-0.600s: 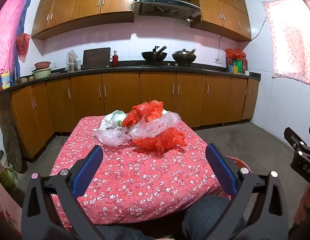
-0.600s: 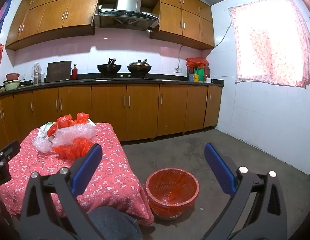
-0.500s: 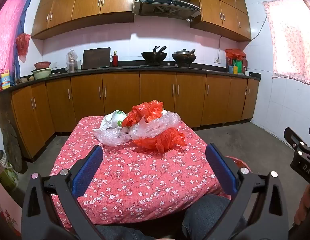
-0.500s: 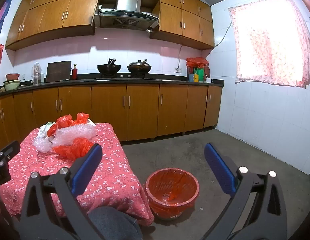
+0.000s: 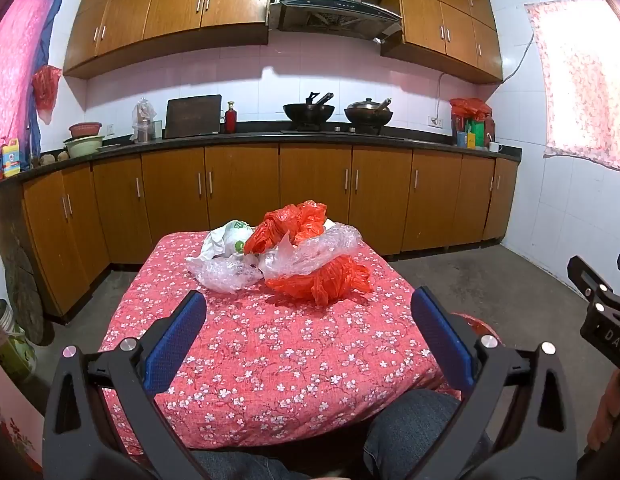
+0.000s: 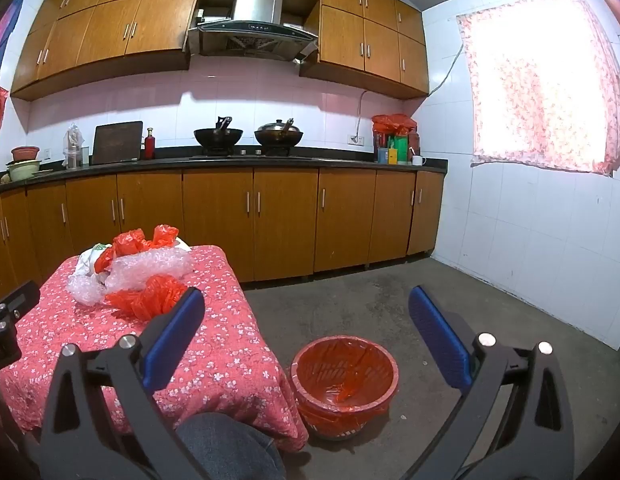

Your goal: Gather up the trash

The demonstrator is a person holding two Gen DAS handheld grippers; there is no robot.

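trash bags sit heaped mid-counter, bin on the floor beside it; both left gripper and right gripper fingers wide, empty. light plastic could slip or scatter if pinched loosely.

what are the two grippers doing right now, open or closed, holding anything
Left gripper: open, holding nothing, above the red floral tablecloth.
Right gripper: open, holding nothing.
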